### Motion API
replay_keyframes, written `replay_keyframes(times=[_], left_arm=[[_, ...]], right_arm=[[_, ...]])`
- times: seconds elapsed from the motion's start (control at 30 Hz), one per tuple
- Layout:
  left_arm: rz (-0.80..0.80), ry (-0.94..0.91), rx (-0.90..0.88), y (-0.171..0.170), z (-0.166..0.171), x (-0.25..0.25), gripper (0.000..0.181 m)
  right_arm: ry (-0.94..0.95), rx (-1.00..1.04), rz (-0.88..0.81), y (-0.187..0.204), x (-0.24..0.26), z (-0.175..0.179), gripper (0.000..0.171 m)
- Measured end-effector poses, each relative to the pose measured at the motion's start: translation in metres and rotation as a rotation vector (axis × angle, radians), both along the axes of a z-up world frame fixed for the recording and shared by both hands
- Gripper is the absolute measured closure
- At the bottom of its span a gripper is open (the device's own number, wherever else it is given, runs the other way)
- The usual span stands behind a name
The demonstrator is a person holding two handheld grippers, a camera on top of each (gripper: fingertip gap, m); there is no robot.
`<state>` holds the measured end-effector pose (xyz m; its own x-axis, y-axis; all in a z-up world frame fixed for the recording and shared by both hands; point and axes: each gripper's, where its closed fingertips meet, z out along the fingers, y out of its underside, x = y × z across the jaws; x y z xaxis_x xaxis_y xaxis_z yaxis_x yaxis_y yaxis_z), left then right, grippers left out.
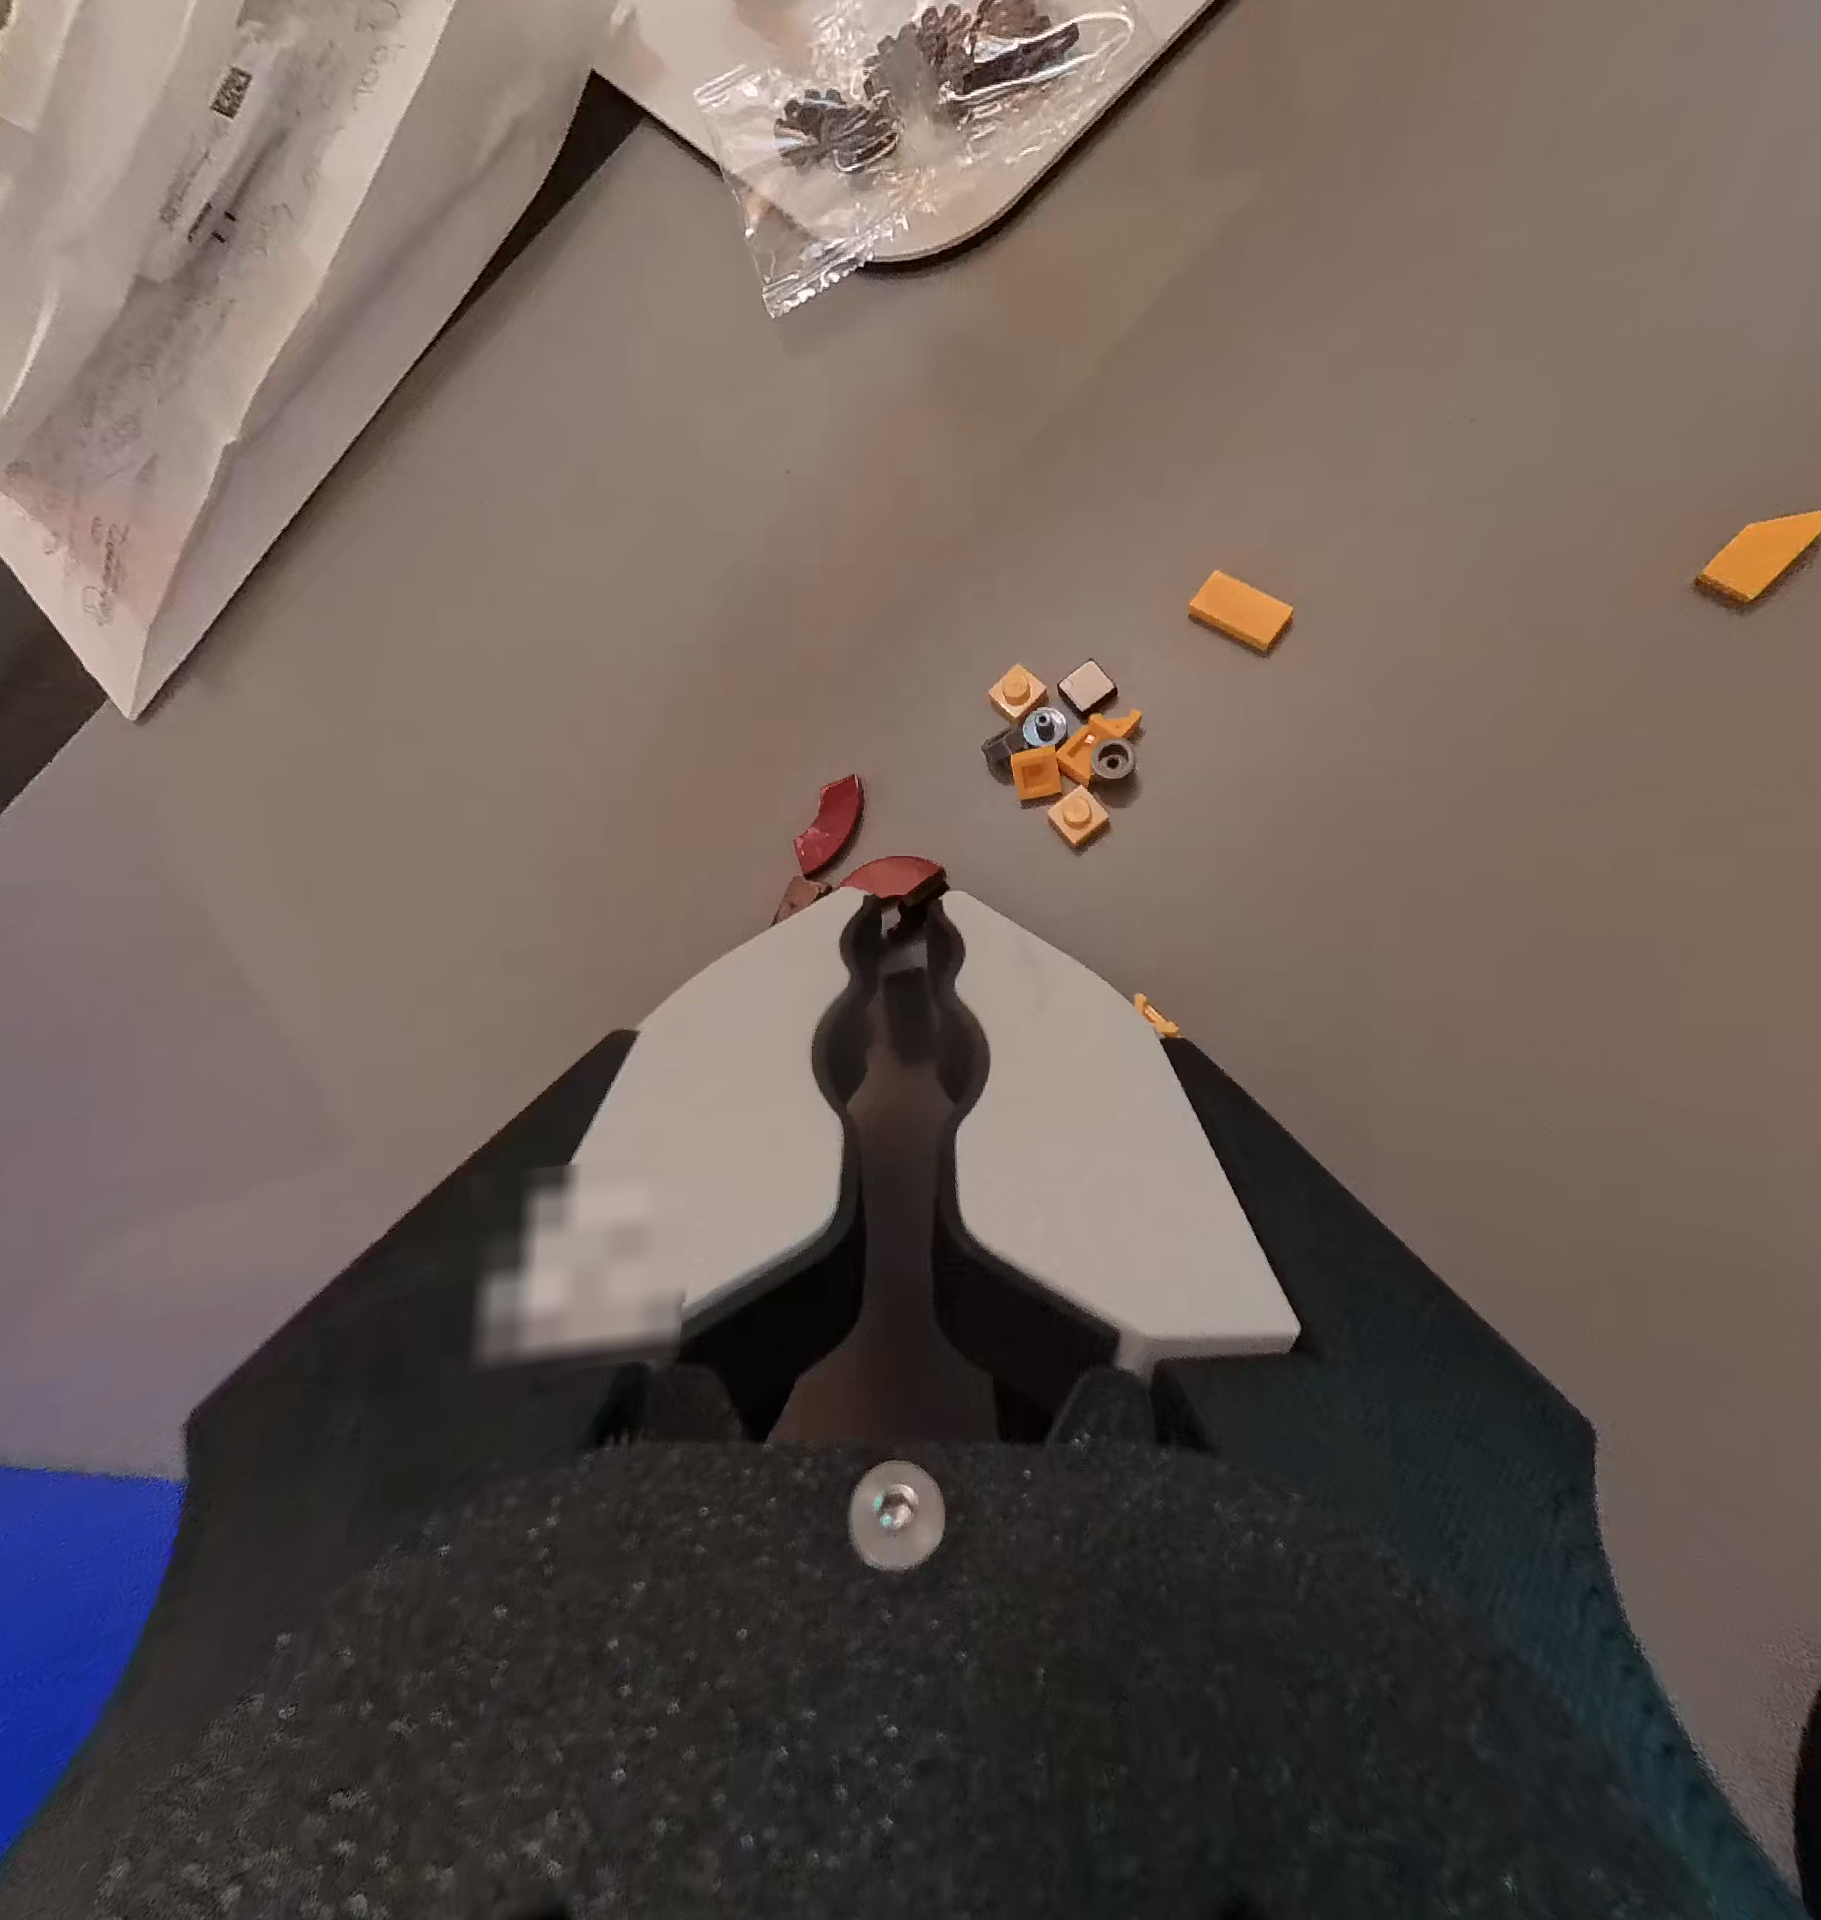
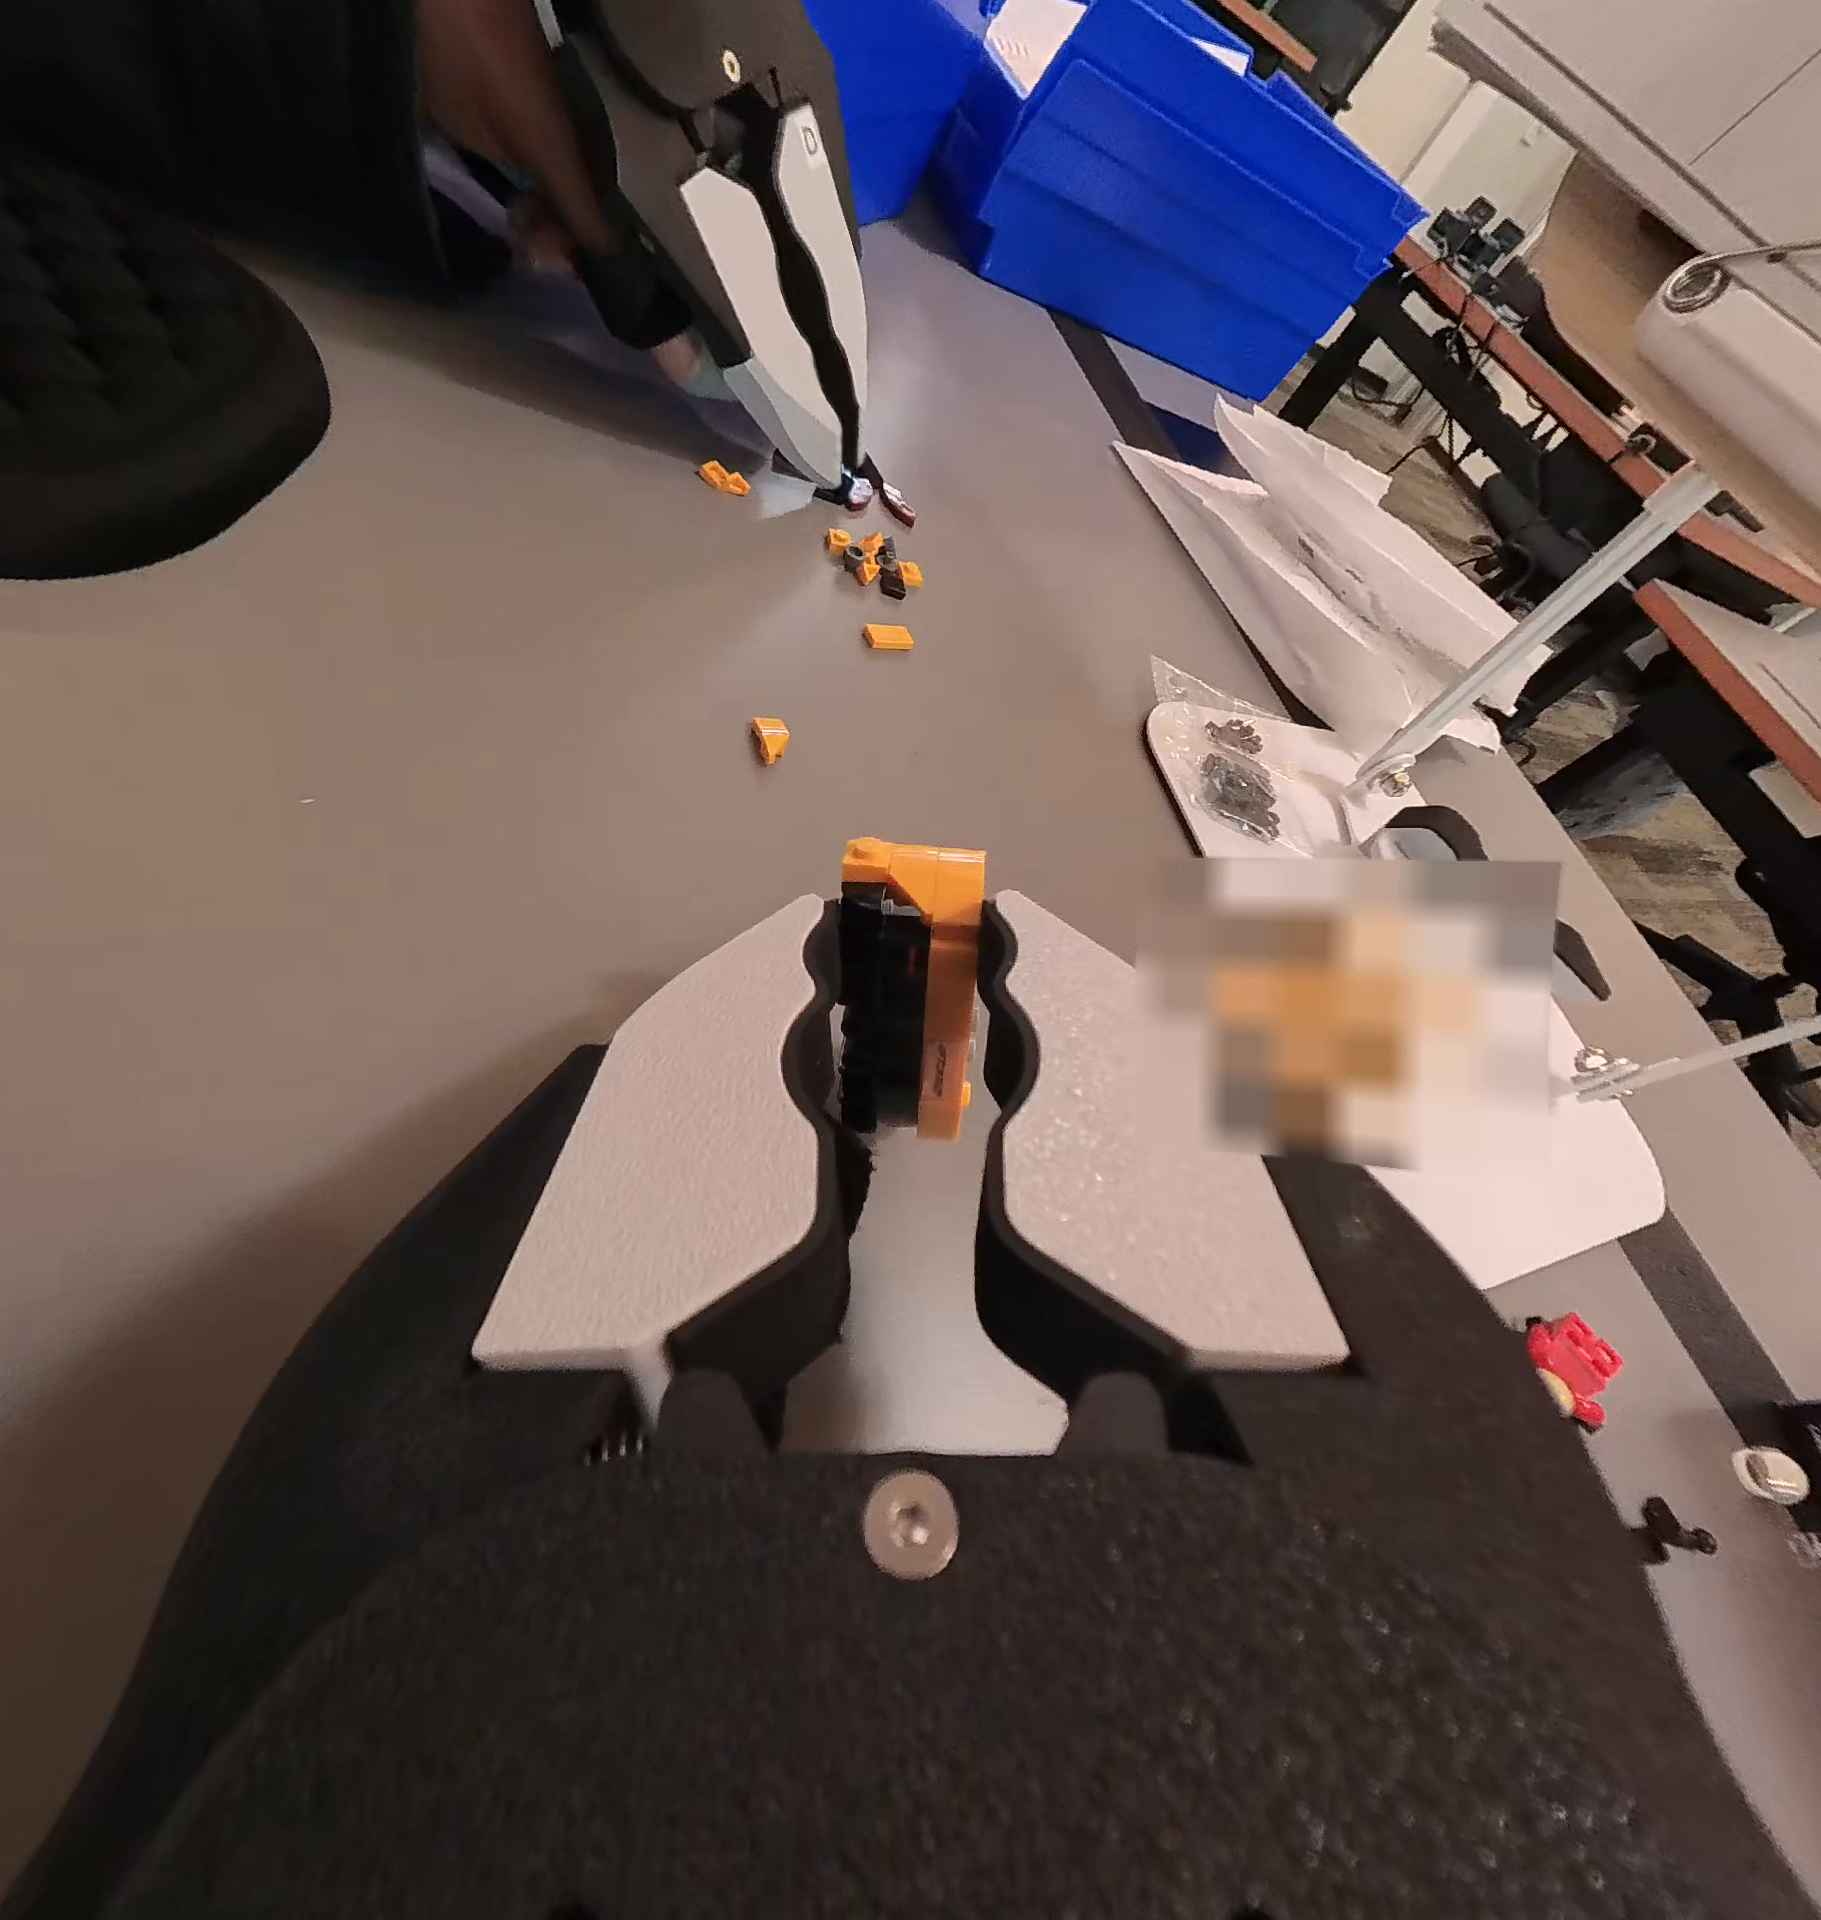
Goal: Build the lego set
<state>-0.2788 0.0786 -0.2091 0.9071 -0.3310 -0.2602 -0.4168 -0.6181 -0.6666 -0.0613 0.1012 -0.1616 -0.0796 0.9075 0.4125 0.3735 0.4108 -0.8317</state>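
Two grippers are at work: the right gripper point(image 2: 906, 914) is clenched on the orange and black assembly point(image 2: 911, 987), holding it just above the grey table point(image 2: 366, 831), while the left gripper point(image 1: 901, 904) has its fingers point(image 1: 781, 997) pinched on a dark red curved tile point(image 1: 898, 875) down at the table surface. A second dark red curved tile point(image 1: 831, 823) lies just beside it, and the cluster of small orange and grey pieces point(image 1: 1067, 748) sits near, toward the table's far edge in the left wrist view. An orange flat tile point(image 1: 1240, 611) and an orange wedge plate point(image 1: 1763, 556) lie farther along. To do this pickup well, I judge the left fingers should grip the tile by its flat ends, lift straight up without nudging the neighbouring tile, then bring it over to the assembly with the studs squarely aligned before pressing. The right grip should stay firm so the assembly does not twist. A white paper bag point(image 1: 158, 312) and a clear bag of dark pieces point(image 1: 885, 125) bear print, but it is too small to matter here; a faint mark shows on the assembly's orange side.
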Motion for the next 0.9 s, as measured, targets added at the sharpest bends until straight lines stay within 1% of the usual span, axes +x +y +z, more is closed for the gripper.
replay_keyframes(times=[0.1, 0.33, 0.53, 0.6, 0.67, 0.73, 0.77, 0.83, 0.9], left_arm=[[-0.019, -0.021, -0.005, 0.001, -0.001, 0.002, 0.179], [-0.029, -0.071, 0.007, 0.003, 0.002, 0.005, 0.181], [-0.013, -0.287, 0.023, 0.002, 0.018, 0.015, 0.181], [-0.038, -0.404, 0.023, -0.001, 0.027, 0.025, 0.181], [-0.11, -0.544, -0.027, -0.007, 0.033, 0.045, 0.181], [-0.212, -0.6, -0.078, -0.014, 0.035, 0.068, 0.181], [-0.278, -0.615, -0.109, -0.017, 0.036, 0.083, 0.181], [-0.423, -0.619, -0.229, -0.03, 0.032, 0.116, 0.181], [-0.552, -0.545, -0.333, -0.039, 0.025, 0.144, 0.181]], right_arm=[[-0.003, -0.009, 0.003, 0.0, 0.0, -0.001, 0.146], [-0.002, -0.016, 0.006, -0.001, 0.0, -0.001, 0.146], [0.0, -0.01, 0.003, -0.001, 0.0, 0.0, 0.146], [0.002, -0.007, 0.003, -0.002, 0.0, 0.001, 0.146], [-0.001, -0.004, 0.0, -0.002, 0.0, 0.001, 0.146], [-0.001, -0.002, -0.005, -0.001, 0.0, 0.001, 0.146], [0.001, 0.0, -0.006, 0.0, 0.0, 0.002, 0.146], [0.011, 0.001, -0.004, -0.001, 0.0, 0.004, 0.146], [0.016, -0.001, 0.005, -0.003, 0.0, 0.005, 0.146]])
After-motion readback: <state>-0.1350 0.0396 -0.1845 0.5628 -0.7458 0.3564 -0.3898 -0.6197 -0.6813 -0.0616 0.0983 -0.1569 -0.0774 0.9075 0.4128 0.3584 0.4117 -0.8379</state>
